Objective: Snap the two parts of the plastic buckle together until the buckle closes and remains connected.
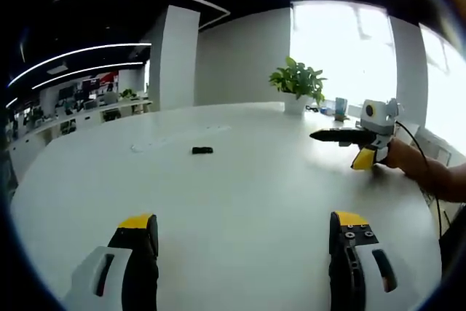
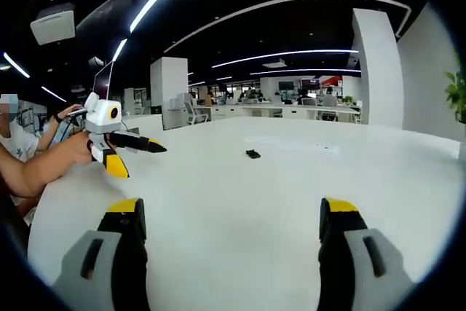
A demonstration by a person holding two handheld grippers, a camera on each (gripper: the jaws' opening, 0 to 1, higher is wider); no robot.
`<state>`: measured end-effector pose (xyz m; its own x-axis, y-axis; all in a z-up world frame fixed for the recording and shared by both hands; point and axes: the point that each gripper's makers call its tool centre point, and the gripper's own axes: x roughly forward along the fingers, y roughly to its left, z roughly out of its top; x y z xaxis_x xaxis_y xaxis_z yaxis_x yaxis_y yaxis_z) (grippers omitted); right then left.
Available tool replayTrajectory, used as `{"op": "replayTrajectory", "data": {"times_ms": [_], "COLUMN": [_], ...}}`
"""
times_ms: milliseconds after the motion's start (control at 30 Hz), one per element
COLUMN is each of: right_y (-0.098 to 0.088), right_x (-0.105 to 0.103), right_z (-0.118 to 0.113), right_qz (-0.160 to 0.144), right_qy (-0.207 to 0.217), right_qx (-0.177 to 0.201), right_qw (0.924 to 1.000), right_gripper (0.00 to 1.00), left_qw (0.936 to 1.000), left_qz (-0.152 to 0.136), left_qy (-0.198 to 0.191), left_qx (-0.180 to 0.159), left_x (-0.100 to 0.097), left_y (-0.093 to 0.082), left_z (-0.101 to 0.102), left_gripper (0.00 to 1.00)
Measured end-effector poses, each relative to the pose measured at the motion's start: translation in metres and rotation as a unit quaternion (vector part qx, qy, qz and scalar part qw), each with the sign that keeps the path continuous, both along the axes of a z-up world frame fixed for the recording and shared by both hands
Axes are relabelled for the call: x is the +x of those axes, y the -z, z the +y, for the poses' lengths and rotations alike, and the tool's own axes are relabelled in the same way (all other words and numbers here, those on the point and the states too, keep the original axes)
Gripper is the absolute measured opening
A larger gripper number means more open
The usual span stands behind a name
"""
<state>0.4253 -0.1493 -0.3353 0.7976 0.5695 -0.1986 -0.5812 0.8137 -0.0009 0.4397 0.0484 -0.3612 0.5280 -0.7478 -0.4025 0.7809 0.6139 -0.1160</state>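
Left gripper view: plant (image 1: pixel 297 80) beyond buckle (image 1: pixel 202 151) | both jaws wide apart, empty | buckle possibly joined

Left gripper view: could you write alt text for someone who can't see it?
A small black buckle piece lies alone on a large white table, far beyond the left gripper, whose jaws stand wide apart. The right gripper hovers at the right, near a potted plant.

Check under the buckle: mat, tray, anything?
No mat or tray: the black buckle lies directly on the bare white table. It is too small to tell whether its two parts are joined.
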Motion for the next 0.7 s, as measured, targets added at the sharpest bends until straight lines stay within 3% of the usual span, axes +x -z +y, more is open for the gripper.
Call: {"op": "replayTrajectory", "data": {"times_ms": [700], "right_y": [-0.0022], "right_x": [-0.0061], "right_z": [0.0028], "right_qz": [-0.006], "right_qy": [0.000], "right_qx": [0.004], "right_qw": [1.0000], "right_gripper": [0.99], "left_qw": [0.9999], "left_qz": [-0.010], "left_qy": [-0.002], "left_qx": [0.004], "left_x": [0.0027], "left_y": [-0.0008], "left_z": [0.0010], "left_gripper": [0.99]}}
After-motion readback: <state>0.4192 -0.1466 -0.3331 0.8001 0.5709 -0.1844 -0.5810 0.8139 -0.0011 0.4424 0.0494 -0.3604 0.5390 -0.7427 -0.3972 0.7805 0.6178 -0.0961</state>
